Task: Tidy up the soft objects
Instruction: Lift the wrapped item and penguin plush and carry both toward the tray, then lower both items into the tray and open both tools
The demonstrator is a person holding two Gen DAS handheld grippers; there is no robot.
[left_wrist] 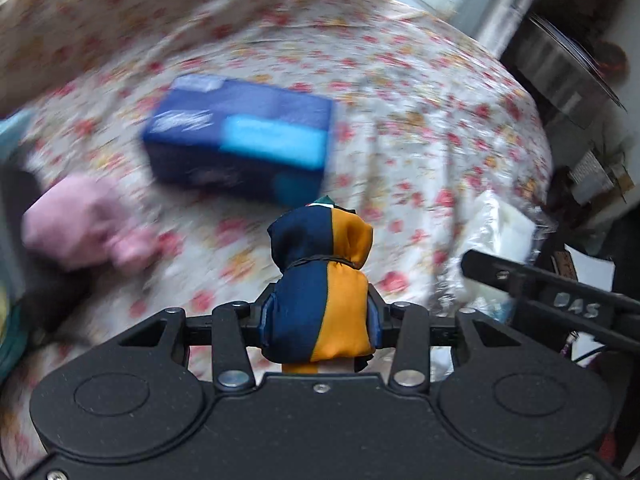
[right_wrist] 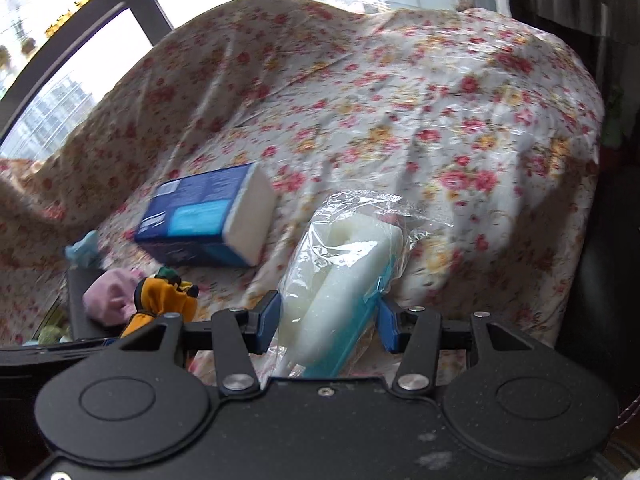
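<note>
My left gripper (left_wrist: pixel 320 316) is shut on a navy and orange cloth pouch (left_wrist: pixel 322 280) tied with a black band, held above the floral sheet (left_wrist: pixel 400 120). The pouch also shows in the right wrist view (right_wrist: pixel 160 296). My right gripper (right_wrist: pixel 328 320) is shut on a white and blue sponge in a clear plastic bag (right_wrist: pixel 344 272); the bag also shows in the left wrist view (left_wrist: pixel 492 236). A blue tissue pack (left_wrist: pixel 240 140) lies on the sheet ahead, also in the right wrist view (right_wrist: pixel 208 220). A pink soft bundle (left_wrist: pixel 84 228) lies to its left, also in the right wrist view (right_wrist: pixel 110 296).
The floral sheet (right_wrist: pixel 400 100) covers a seat and its raised back. A window (right_wrist: pixel 60 40) is behind it. Dark furniture (left_wrist: pixel 560 72) stands at the right. A light blue cloth (right_wrist: pixel 82 252) lies left of the tissue pack.
</note>
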